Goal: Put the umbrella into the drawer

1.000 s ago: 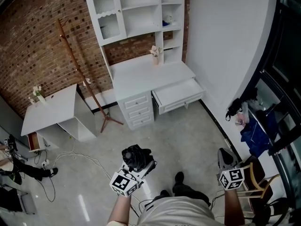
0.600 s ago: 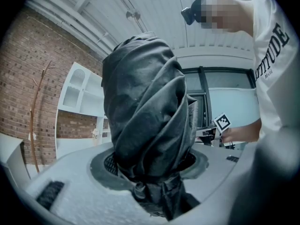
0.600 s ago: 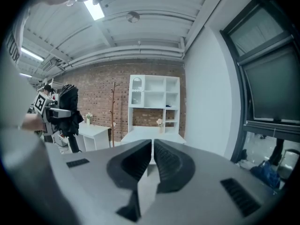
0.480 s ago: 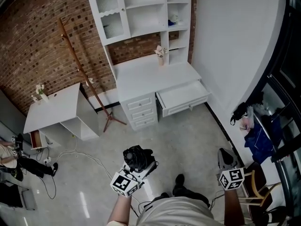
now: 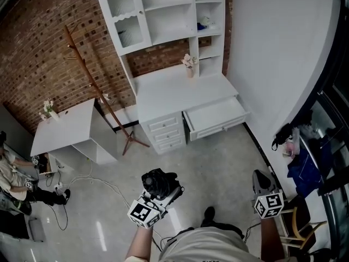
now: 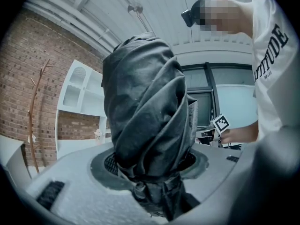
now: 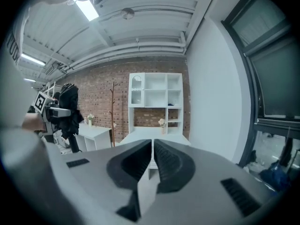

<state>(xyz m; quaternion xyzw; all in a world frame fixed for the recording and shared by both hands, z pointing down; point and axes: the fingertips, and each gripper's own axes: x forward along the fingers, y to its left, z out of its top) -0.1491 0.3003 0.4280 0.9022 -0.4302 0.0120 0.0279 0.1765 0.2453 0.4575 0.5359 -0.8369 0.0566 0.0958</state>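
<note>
**Head view.** The folded black umbrella is in the left gripper, carried over the grey floor, well apart from the white desk. The desk's wide drawer stands pulled out and looks bare inside. The right gripper is out at the right side and holds nothing. White cables trail on the floor to the left of the path.

**Left gripper view.** The jaws clamp the umbrella low down, at the gathered end. The bundled canopy rises tall above them and fills the middle of the view.

**Right gripper view.** The jaws are closed on each other with nothing between them. The hutch shelving over the desk lies straight ahead.

**Risks (judgement).**
- The grip sits low and most of the bulk is above it, so the umbrella could lean or slip during the walk.
- Loose canopy folds may snag on the drawer front.
- If it stays upright, the umbrella likely stands too tall for the drawer, so it must be tipped flat first.

**Pose.** Both forearms reach forward from the body. The left gripper points level with the umbrella upright in it. The right gripper tilts slightly downward.
</note>
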